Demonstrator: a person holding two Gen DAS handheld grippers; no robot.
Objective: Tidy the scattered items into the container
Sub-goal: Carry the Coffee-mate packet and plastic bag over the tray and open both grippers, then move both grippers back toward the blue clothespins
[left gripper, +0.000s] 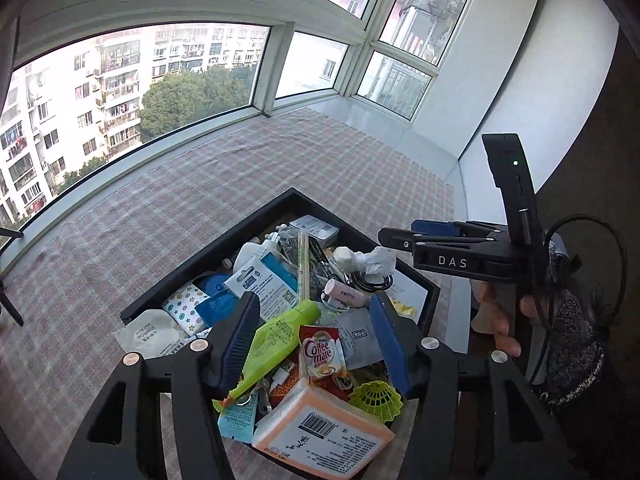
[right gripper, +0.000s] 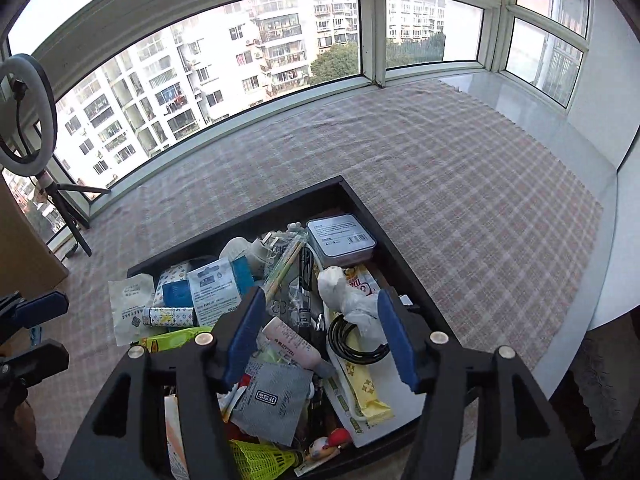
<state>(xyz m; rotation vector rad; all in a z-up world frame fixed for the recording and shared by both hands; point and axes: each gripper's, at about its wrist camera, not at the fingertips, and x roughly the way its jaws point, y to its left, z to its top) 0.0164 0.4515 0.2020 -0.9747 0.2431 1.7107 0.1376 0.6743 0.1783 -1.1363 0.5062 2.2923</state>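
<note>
- The black container (left gripper: 208,256), piled with packets and bottles, sits on the checked cloth (left gripper: 280,168) at six o'clock in both wrist views.
- Risk, as I judge it: the white sachet (right gripper: 130,304) overhanging the nine o'clock rim could slide out if the heap is nudged.
- The left gripper (left gripper: 314,344) and the right gripper (right gripper: 320,340) hover over the pile, jaws apart, holding nothing.

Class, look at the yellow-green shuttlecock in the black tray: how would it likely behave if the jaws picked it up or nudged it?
The shuttlecock looks like open plastic mesh, so it is probably very light and would skid easily. Its skirt may flex or crush under firm pinching. Lying on its side against the black tray's edge, it could roll in a curve.
</note>
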